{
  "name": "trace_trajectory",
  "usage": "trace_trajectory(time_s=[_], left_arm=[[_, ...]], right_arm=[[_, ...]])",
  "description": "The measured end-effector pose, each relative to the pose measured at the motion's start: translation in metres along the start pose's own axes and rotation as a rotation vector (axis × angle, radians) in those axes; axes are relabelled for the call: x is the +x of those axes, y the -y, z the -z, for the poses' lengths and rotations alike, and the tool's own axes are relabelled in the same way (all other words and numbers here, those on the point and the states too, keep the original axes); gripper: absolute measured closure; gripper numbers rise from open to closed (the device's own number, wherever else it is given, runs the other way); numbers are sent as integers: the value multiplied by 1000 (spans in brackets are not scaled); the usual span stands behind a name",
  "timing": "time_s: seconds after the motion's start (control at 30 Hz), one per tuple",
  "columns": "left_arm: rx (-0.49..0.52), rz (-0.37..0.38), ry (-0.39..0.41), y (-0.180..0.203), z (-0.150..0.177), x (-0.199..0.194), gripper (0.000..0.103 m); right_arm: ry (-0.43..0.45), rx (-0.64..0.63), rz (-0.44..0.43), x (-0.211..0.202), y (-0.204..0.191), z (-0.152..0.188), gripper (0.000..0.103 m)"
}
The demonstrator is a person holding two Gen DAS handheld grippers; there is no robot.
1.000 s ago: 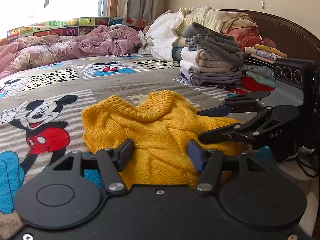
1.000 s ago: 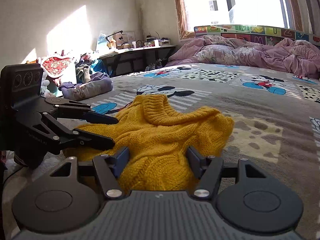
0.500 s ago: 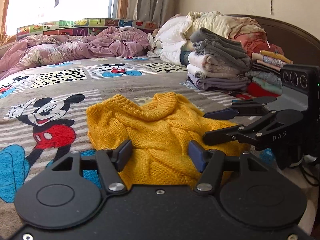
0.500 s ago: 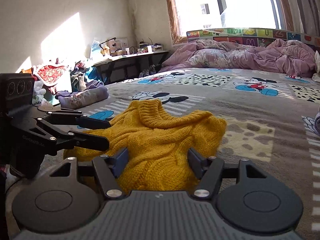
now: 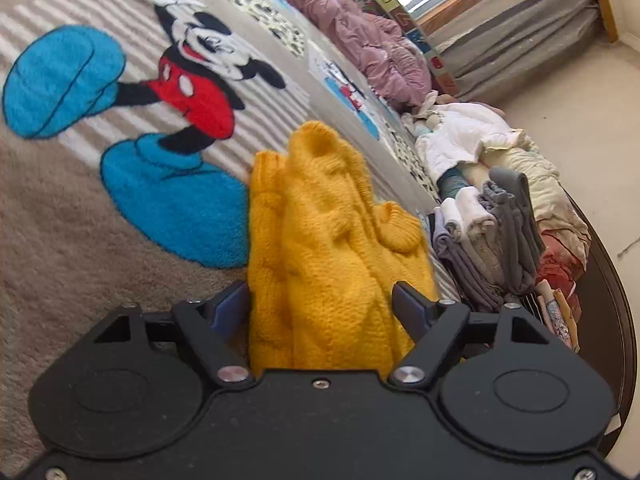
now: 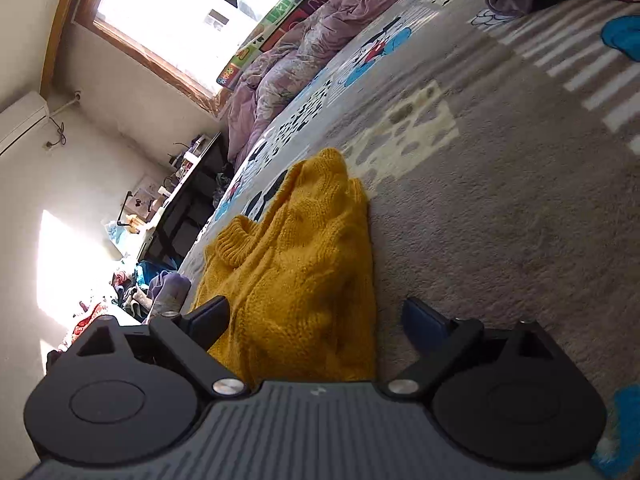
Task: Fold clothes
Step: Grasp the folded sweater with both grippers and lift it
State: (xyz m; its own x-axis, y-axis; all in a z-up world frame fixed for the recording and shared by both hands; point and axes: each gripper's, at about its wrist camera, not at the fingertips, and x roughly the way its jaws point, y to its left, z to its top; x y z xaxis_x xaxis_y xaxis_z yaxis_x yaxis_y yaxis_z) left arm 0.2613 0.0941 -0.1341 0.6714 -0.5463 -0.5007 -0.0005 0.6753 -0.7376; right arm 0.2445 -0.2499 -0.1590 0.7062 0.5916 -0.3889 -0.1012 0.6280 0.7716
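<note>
Covering most of both views, a grey-brown bedspread (image 5: 60, 240) with cartoon mouse prints runs tilted across the frame — both cameras are rolled well off level and point somewhat downward along their fingers.

Item: rumpled mauve duvet (image 5: 360, 36), upper centre of the left wrist view, below a curtained window; the same bedding lies under the bright window (image 6: 168, 20) at upper left of the right wrist view.

Item: stack of folded clothes (image 5: 492, 240) in grey, white and lilac, right of centre in the left wrist view, with a looser heap of white and cream laundry above it.

Item: yellow knitted sweater (image 5: 320, 248), partly folded, lying on the bedspread at lower centre of both views; ribbed collar toward the right in the left wrist view, toward the left in the right wrist view (image 6: 304, 264).

Item: left gripper (image 5: 320, 304), bottom of its frame, jaws opening. The sweater's near edge sits between the blue pads; the left pad is just beside the knit, and no pinch is visible.

Item: right gripper (image 6: 316, 316), bottom of its frame, jaws opening and spread wide. The sweater fills the left part of the gap, the left finger against or over its edge, while the right finger stands clear over bare bedspread — nothing is gripped.
</note>
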Motion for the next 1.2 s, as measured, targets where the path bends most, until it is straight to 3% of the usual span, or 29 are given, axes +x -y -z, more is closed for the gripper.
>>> trace_trajectory(time_s=[0.1, 0.17, 0.3, 0.4, 0.53, 0.6, 0.63, 0.7, 0.73, 0.83, 0.9, 1.1, 1.13, 1.17, 1.2], left_arm=[[-30, 17, -3, 0, -2, 2, 27], [-54, 35, -7, -1, -2, 4, 33], [-109, 91, 3, -6, -4, 2, 50], [-171, 180, 84, -10, -12, -19, 53], [-194, 263, 263, -12, -31, -64, 53], [-245, 256, 314, -25, -38, -76, 51], [-263, 207, 314, -33, -41, -77, 49], [-242, -26, 284, -48, -42, -72, 38], [-251, -107, 255, -56, -42, -69, 38], [-303, -44, 255, -65, -44, -77, 35], [-305, -35, 251, -67, -47, -76, 31], [-278, -31, 231, -66, -50, -71, 33], [-271, -34, 230, -65, -49, -69, 37], [-271, -32, 228, -65, -49, -67, 44], [-281, -15, 229, -67, -49, -65, 47]], right_arm=[[21, 17, 24, 8, -4, 3, 11], [42, 60, 10, 15, -4, 9, 31], [93, 98, -21, 25, -5, 15, 42], [110, 122, -129, 30, -10, 7, 47], [110, 18, -303, 50, -62, -21, 48], [82, 13, -310, 72, -79, -31, 44], [56, 34, -261, 87, -78, -34, 33], [0, 78, -112, 118, -69, -35, 18], [-19, 79, -44, 127, -64, -32, 19], [-44, 32, -23, 132, -58, -27, 19], [-60, 25, -24, 135, -56, -29, 18], [-122, 26, -61, 150, -58, -21, 17], [-132, 31, -83, 153, -59, -19, 20], [-143, 36, -106, 155, -61, -17, 37], [-154, 41, -130, 158, -62, -15, 44]])
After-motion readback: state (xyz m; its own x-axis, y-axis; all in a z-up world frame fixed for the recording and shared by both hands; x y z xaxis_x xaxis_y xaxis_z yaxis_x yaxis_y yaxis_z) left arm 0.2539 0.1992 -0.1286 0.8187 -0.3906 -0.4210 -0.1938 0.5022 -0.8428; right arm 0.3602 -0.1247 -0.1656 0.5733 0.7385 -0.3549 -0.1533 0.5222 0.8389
